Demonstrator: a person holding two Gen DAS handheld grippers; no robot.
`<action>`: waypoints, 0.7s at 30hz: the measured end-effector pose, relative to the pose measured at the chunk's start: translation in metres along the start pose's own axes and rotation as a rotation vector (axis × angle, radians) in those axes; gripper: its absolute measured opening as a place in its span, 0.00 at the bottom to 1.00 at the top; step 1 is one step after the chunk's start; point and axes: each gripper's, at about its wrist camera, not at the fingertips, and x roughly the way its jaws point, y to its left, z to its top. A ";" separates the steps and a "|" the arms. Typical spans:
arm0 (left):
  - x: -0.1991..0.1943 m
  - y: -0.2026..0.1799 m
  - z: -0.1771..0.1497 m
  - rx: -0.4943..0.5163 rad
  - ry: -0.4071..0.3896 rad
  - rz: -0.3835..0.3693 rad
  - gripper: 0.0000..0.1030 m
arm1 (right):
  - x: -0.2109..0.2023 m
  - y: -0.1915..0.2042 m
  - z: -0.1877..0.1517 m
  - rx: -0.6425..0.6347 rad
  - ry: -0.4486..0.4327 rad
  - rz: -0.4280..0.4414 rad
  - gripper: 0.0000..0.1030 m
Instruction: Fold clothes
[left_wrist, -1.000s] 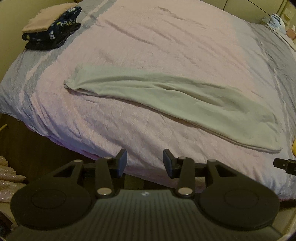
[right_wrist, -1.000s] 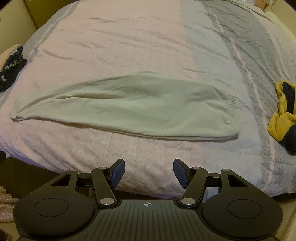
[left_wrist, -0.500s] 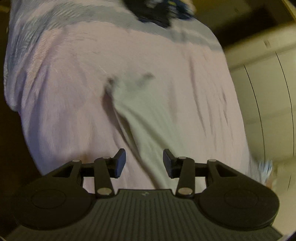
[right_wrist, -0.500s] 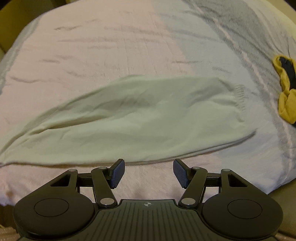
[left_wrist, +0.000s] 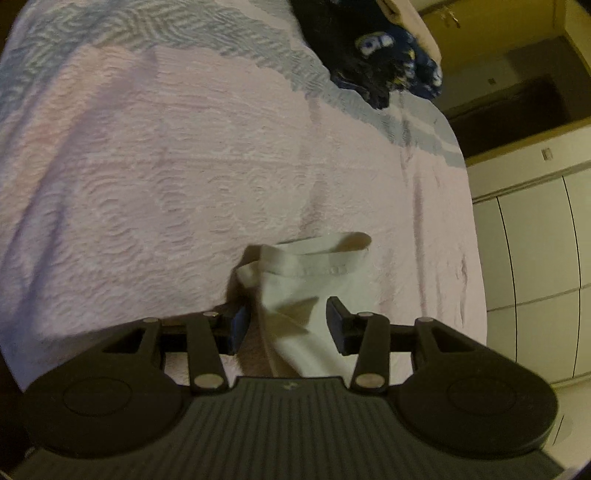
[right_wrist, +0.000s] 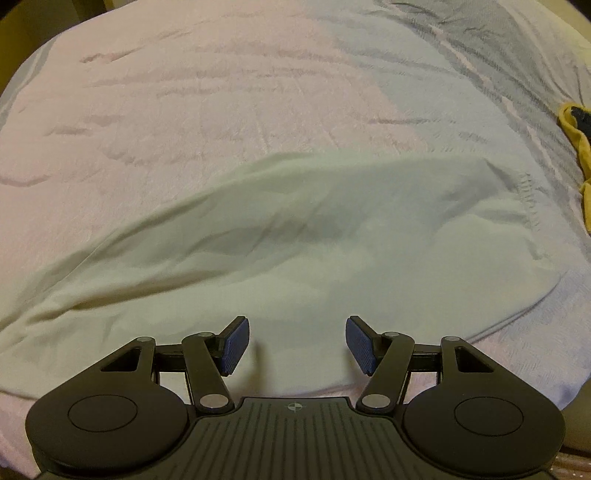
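Observation:
Pale green trousers (right_wrist: 295, 236) lie folded lengthwise across a pink bedspread (right_wrist: 184, 92). In the left wrist view their hemmed cuff end (left_wrist: 310, 266) lies right between my open fingers, and my left gripper (left_wrist: 286, 325) is low over it with jaws apart, not closed on the cloth. In the right wrist view my right gripper (right_wrist: 297, 343) is open just above the near edge of the wide waist part of the trousers, whose gathered waistband (right_wrist: 528, 199) lies to the right.
A stack of folded clothes (left_wrist: 384, 55), dark patterned with a beige piece on top, sits at the bed's far corner. A yellow and dark garment (right_wrist: 580, 147) lies at the right on the grey part of the bedspread. White wardrobe doors (left_wrist: 535, 258) stand beyond the bed.
My left gripper has swung to the trouser leg end and dropped until the cuff lies between its fingers. My right gripper has moved forward and down over the waist part. Both stay open.

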 end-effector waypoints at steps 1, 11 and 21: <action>0.002 -0.001 -0.001 0.009 0.000 0.007 0.33 | 0.002 -0.002 0.001 0.003 -0.002 -0.004 0.60; -0.013 -0.079 -0.032 0.536 -0.087 0.078 0.00 | 0.012 -0.032 0.008 0.029 -0.025 0.000 0.60; -0.030 -0.198 -0.263 1.301 0.165 -0.287 0.03 | 0.001 -0.109 0.010 0.123 -0.060 0.003 0.60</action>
